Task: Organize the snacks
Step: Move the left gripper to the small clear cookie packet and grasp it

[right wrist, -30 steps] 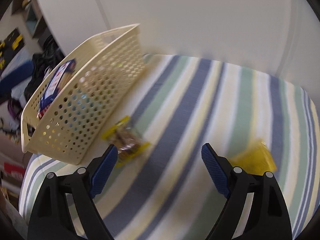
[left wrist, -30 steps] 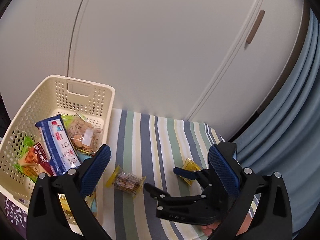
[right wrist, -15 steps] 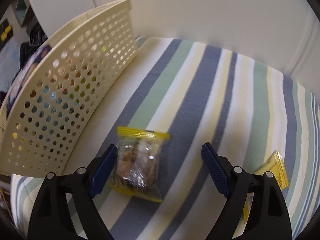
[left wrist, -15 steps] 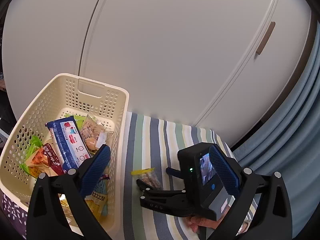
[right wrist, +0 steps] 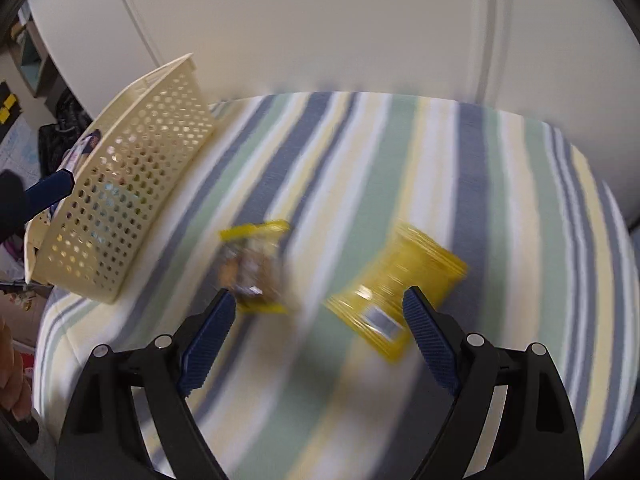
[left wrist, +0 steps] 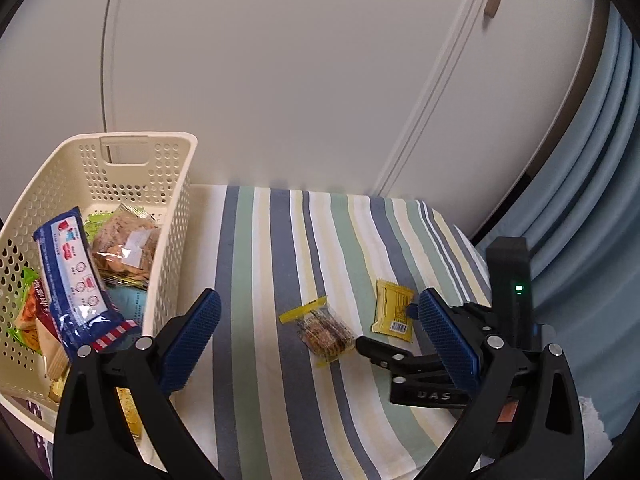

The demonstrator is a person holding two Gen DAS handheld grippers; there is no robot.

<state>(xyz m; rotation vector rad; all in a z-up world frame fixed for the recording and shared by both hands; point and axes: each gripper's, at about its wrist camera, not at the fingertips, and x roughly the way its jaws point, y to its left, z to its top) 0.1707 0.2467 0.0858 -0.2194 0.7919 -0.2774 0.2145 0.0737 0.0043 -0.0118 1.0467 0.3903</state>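
A striped cloth (left wrist: 280, 240) covers a surface before white cabinet doors (left wrist: 300, 60). At left, a cream perforated basket (left wrist: 172, 200) holds several snack packs, among them a blue packet (left wrist: 76, 280). A clear, yellow-edged snack (left wrist: 324, 330) and a yellow sachet (left wrist: 394, 310) lie apart on the cloth, right of the basket. The left gripper (left wrist: 320, 340) and right gripper (right wrist: 316, 328) both have fingers spread and empty; the right one hangs low, near both packs.
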